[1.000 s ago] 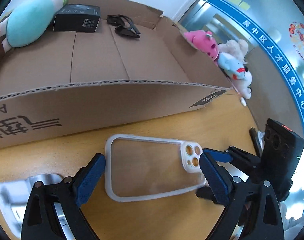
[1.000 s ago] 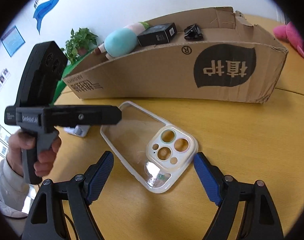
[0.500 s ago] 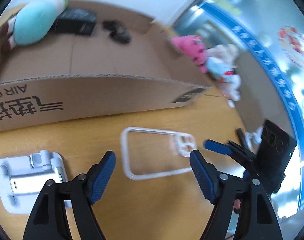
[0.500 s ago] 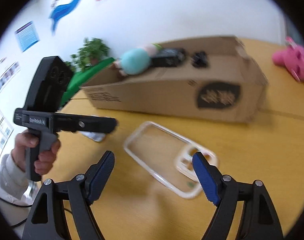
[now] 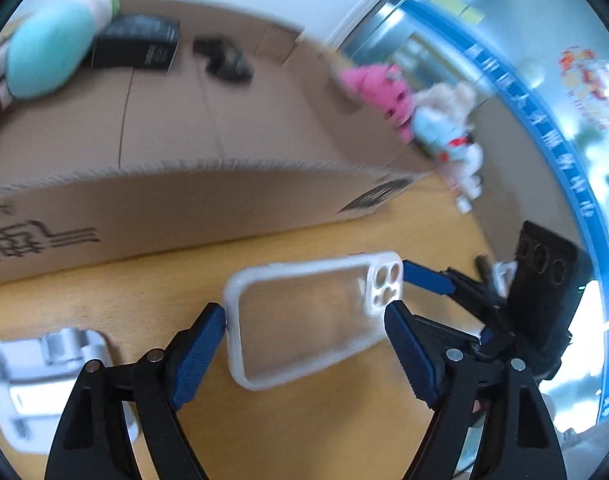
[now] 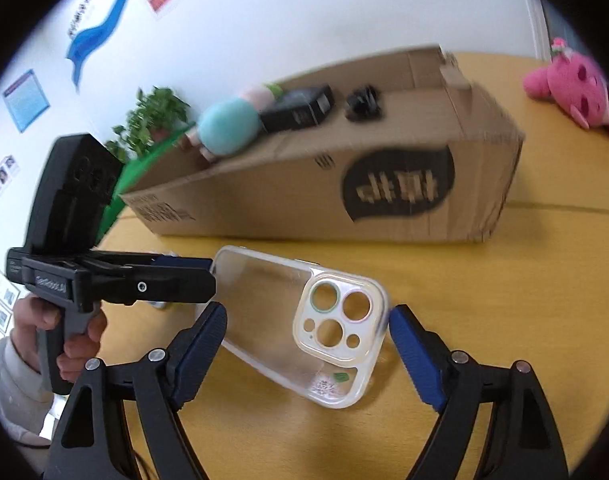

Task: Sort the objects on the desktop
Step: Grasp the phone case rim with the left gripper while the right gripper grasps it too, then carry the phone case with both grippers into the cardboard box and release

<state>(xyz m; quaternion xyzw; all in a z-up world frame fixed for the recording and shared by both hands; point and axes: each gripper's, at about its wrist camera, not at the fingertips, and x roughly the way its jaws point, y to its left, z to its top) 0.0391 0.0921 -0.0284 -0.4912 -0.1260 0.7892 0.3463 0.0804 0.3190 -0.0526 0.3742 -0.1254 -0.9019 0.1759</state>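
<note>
Bracketing phone case [image 5: 304, 320] edges — both grippers [image 5: 304, 344] [image 6: 308, 344] spread.

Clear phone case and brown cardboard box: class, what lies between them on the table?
Only bare wooden table lies between the clear phone case and brown cardboard box, in the right wrist view.

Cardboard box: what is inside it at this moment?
Inside the cardboard box lie a teal plush toy, a black carton and a small blurred black item. The near wall hides the box floor nearest the cameras.
</note>
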